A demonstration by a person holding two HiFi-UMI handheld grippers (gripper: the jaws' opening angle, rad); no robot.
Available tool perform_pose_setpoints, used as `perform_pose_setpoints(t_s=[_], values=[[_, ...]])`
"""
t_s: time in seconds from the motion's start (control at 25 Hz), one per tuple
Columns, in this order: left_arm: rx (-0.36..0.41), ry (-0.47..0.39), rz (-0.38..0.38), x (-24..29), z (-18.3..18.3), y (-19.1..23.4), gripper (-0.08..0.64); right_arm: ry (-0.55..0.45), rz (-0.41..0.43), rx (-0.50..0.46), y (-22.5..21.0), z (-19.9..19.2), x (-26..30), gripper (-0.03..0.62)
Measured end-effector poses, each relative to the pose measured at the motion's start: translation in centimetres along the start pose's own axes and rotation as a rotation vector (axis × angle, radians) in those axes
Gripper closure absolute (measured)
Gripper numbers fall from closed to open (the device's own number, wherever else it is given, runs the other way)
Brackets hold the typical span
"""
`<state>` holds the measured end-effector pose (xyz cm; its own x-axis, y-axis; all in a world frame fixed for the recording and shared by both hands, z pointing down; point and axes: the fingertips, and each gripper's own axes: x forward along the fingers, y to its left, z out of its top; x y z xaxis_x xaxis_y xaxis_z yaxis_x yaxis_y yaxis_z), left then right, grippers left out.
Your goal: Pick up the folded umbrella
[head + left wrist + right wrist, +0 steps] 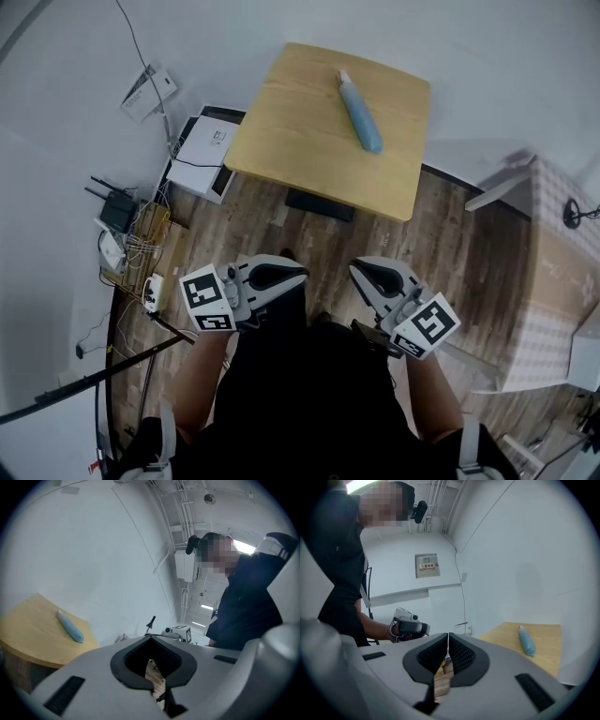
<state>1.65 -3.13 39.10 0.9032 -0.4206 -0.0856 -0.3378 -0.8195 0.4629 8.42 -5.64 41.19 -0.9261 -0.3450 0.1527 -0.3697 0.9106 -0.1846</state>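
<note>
The folded umbrella (360, 112) is lying diagonally on the wooden table (291, 141) in the upper middle of the head view, toward the table's right side with nothing around it, so I judge it is sitting free for an easy reach. It is showing as a slim light-blue roll with a pale narrow end pointing upper left. I am holding my left gripper (277, 275) and right gripper (378, 277) side by side at lower centre, well apart from the table, both with jaws together and empty.
</note>
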Motion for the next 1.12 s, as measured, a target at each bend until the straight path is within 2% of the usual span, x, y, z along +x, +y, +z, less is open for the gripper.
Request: perform_pose_setpoints(t_s=[0.36, 0.52, 0.64, 0.84, 1.0, 1.12], values=[[-0.026, -0.010, -0.106, 1.3, 4.8, 11.1, 0.549, 0.035, -0.082, -0.003, -8.0, 2.8, 8.2, 0.572], [-0.031, 0.005, -0.173, 1.1, 7.9, 15.1, 0.550, 0.009, -0.148, 0.029, -11.3, 5.0, 12.1, 0.572], [-0.030, 0.011, -0.204, 0.2, 9.9, 18.1, 0.550, 0.003, -0.165, 0.026, -12.5, 6.5, 15.2, 0.572], [-0.045, -0.020, -0.214, -0.5, 11.8, 22.8, 0.550, 0.010, -0.197, 0.018, -14.8, 7.7, 18.0, 0.572], [-0.054, -0.054, -0.235, 0.3, 12.7, 23.8, 0.549, 0.060, -0.229, 0.022, -17.0, 7.8, 17.9, 0.572], [-0.046, -0.074, -0.216, 0.1, 13.2, 24.8, 0.549, 0.087, -0.227, 0.010, -18.2, 8.3, 18.7, 0.572]])
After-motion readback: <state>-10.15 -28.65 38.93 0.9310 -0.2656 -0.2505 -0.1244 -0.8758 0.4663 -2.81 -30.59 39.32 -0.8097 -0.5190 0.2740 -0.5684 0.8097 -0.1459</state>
